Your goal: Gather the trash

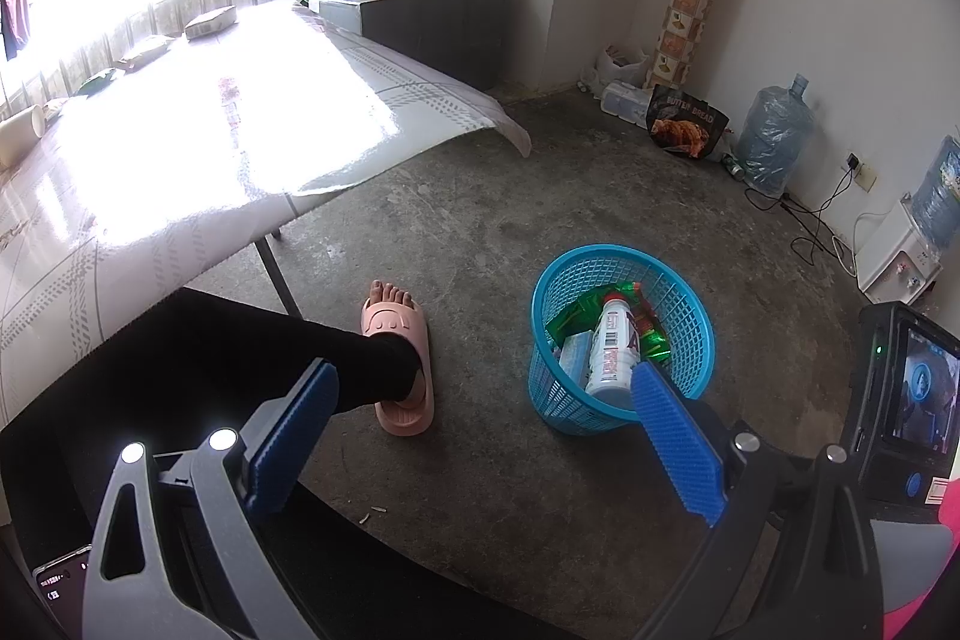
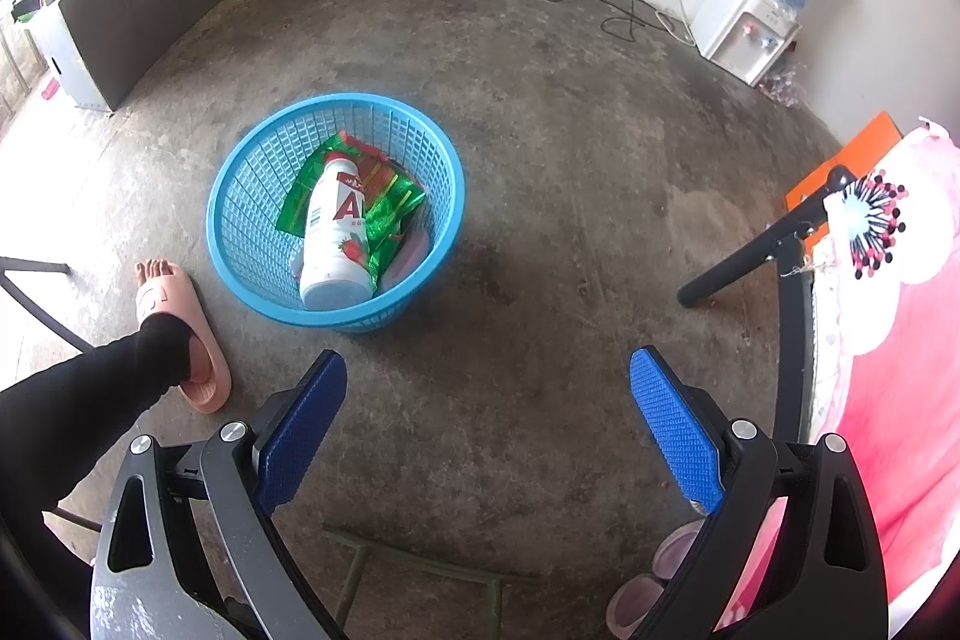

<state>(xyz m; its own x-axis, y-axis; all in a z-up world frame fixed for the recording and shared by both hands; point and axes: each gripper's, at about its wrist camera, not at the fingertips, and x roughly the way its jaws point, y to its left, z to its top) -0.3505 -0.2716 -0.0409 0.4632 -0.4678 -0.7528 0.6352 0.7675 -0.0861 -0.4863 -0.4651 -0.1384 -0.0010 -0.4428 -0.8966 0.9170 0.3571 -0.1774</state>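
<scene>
A blue mesh basket (image 1: 561, 388) (image 2: 252, 220) stands on the concrete floor. Inside it lie a white drink bottle (image 1: 612, 349) (image 2: 333, 232) with a red label and green foil wrappers (image 1: 651, 331) (image 2: 390, 208). My left gripper (image 1: 483, 385) hangs open above the floor, its right finger overlapping the basket's near rim in the left wrist view. My right gripper (image 2: 487, 370) is open too, over bare floor just right of and nearer than the basket. Neither holds anything.
A table (image 1: 180, 148) with a glossy cloth carries packets and a paper cup (image 1: 21, 133) at left. A person's leg and pink slipper (image 1: 399, 358) (image 2: 180, 334) rest beside the basket. Water jugs (image 1: 774, 136), a dispenser (image 2: 747, 22) and cables line the far wall.
</scene>
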